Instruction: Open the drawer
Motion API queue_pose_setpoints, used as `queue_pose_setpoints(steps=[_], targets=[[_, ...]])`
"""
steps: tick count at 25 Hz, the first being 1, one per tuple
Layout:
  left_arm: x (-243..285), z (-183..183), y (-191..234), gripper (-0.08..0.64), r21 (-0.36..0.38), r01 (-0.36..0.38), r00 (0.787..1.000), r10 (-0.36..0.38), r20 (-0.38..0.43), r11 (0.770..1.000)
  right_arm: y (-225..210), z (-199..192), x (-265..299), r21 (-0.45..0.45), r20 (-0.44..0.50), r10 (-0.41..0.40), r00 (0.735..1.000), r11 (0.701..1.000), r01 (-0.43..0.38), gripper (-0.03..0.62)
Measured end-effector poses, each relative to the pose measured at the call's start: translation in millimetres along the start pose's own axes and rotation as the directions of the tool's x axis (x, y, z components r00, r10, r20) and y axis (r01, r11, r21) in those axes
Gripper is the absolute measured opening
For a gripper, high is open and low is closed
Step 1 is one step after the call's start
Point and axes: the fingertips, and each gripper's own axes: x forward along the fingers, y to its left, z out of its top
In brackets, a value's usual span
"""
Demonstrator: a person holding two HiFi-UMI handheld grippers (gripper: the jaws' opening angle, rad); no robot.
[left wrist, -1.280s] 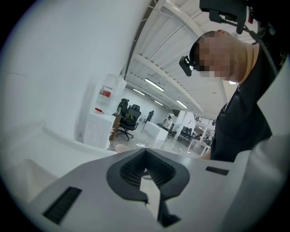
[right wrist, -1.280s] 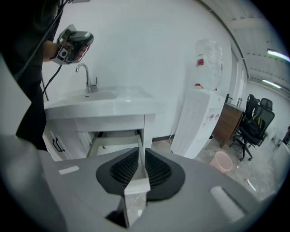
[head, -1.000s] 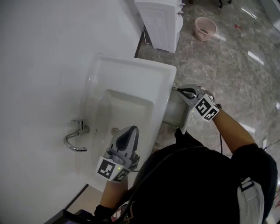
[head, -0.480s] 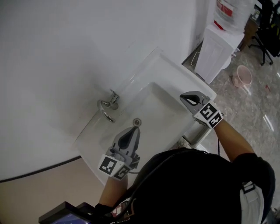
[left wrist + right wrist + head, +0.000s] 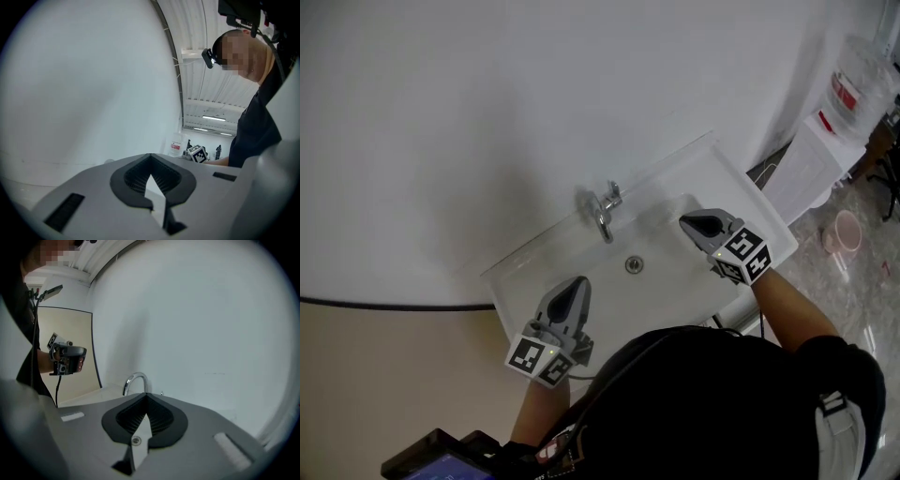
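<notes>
- White wall [image 5: 487, 112] rises behind the basin and fills most of the head view.
- Basin [image 5: 661, 281]: both claws hover above it, touching nothing, so I judge no pull is under way.
- Drawer: not in view. If it sits below the basin's front, the person's body hides it.
- Right claw [image 5: 692, 223], over the basin's right side: jaws together, empty.
- Left claw [image 5: 572, 286], at the basin's left front: jaws together, empty.
- Tap [image 5: 602, 208] stands at the basin's back edge.

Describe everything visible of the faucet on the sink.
The faucet is shiny chrome-looking metal: a short base with a lever on top and a spout arching down over the basin. It stands upright on the back ledge of the white sink, close to the wall. No water is seen running; nothing else touches it.
</notes>
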Motion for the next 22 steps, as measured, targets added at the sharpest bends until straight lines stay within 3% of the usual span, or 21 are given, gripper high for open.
queue_pose_setpoints(steps=[13,22], targets=[[-83,9,75,-0.008,-0.057,-0.193,0.972,0.199,0.123,0.980,67,66,71,-0.057,0.031,0.156,0.987,0.986,-0.154,0.000],[-100,-1,90,-0.008,-0.067,-0.231,0.958,0.239,0.155,0.971,74,72,85,-0.047,0.065,0.203,0.977,0.979,-0.200,-0.002]])
